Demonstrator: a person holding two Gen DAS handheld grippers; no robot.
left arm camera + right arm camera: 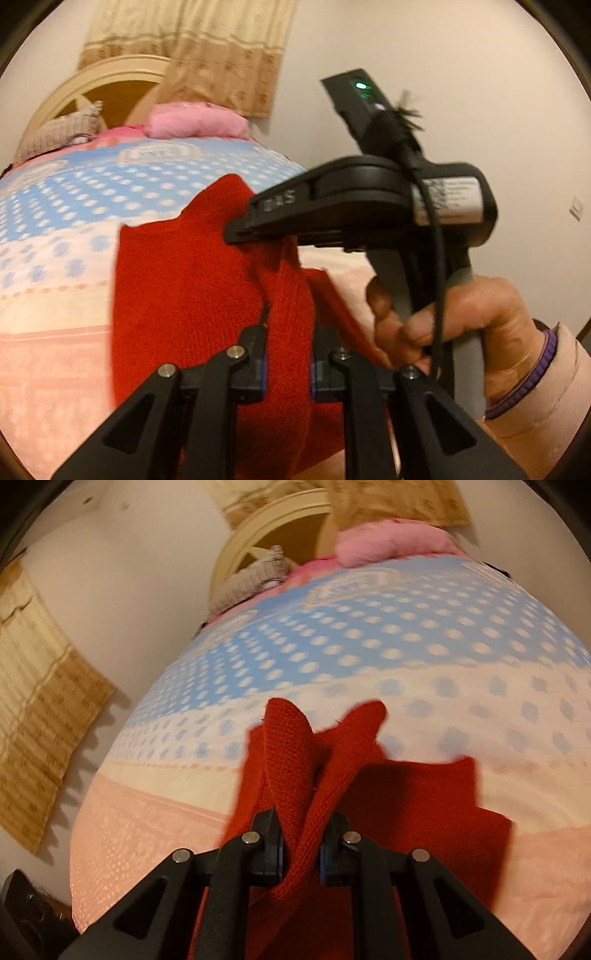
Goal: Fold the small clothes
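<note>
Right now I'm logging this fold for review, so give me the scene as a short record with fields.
surface: bed with a dotted blue, white and peach cover
garment: red knit garment, partly lifted off the cover
left gripper: shut on the red knit garment
right gripper: shut on a bunched fold of it
at the headboard: pink pillow, grey checked pillow
image quality: motion blur

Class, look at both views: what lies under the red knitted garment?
Under the red knitted garment lies the dotted bedspread, blue, white and peach around its edges. The bedding directly beneath it is covered and cannot be seen.
</note>
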